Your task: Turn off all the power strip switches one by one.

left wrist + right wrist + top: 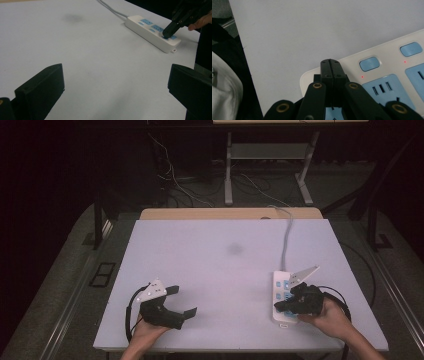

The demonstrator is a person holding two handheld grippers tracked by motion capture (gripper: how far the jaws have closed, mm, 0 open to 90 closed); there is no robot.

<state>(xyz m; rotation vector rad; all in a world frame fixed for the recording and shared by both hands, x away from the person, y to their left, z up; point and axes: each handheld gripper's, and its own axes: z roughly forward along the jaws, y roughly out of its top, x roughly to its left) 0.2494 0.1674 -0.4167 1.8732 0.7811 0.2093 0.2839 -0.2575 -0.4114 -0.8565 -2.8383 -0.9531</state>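
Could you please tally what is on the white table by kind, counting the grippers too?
Power strip: 1
Grippers, left gripper and right gripper: 2
Total: 3

There is one white power strip (283, 296) on the one table (210, 270). On the power strip I count three blue socket groups, and perhaps three small blue switches, though the gripper covers part. One grey cable (287, 237) leaves it. Two grippers are near the power strip: left gripper (181, 301), right gripper (280, 306).
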